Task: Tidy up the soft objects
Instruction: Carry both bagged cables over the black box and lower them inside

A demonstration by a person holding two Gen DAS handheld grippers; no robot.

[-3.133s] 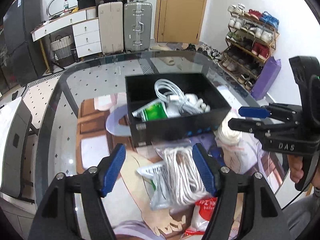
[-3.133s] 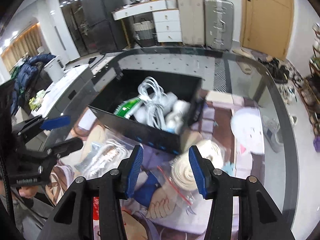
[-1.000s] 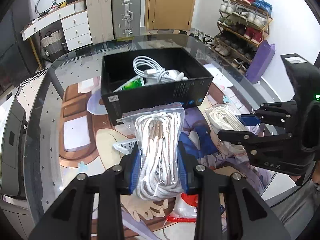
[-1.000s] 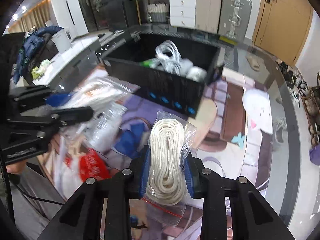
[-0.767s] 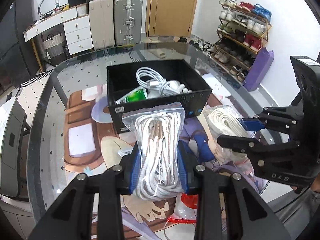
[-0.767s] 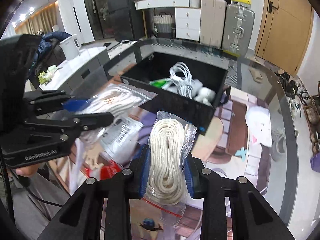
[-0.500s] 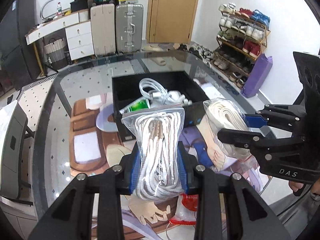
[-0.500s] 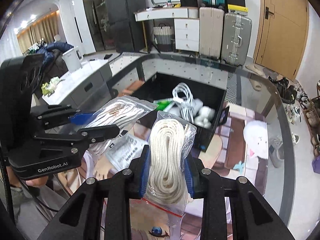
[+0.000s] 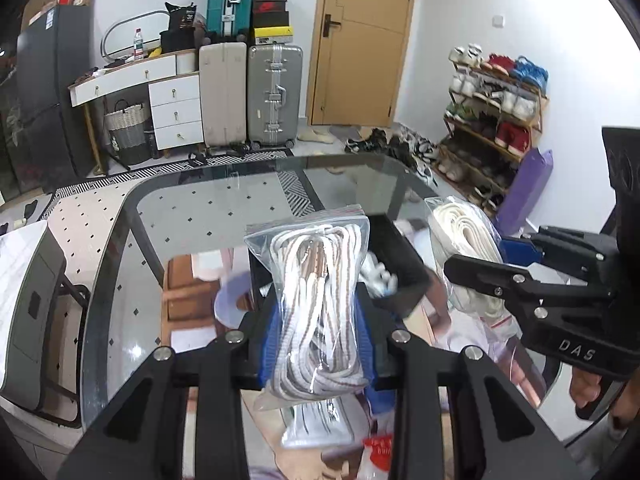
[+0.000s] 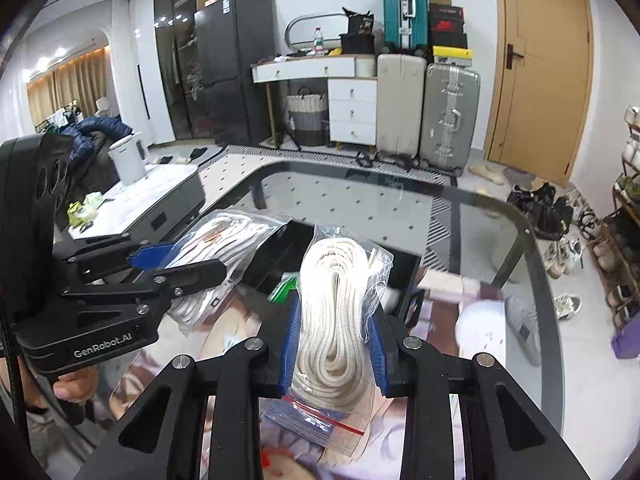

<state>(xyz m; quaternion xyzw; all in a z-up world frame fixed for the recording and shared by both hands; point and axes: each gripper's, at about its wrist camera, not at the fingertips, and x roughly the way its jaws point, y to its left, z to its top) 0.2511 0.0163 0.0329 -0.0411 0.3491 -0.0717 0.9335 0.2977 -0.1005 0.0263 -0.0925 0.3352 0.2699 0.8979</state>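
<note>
Left gripper, lower centre of its view, is clamped on a bagged striped cord; right gripper, lower centre of its own view, is clamped on a bagged white rope. Both bags hang above the black box at mid-frame. Risks, as judged: slick plastic slipping from the pads, or the two bags colliding over the narrow box and one landing on the glass table.

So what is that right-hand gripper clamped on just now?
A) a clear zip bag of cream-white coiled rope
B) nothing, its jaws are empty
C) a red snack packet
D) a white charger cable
A: the right gripper has its blue pads pressed on both sides of a clear zip bag of cream-white rope, held up in front of the black box.
</note>
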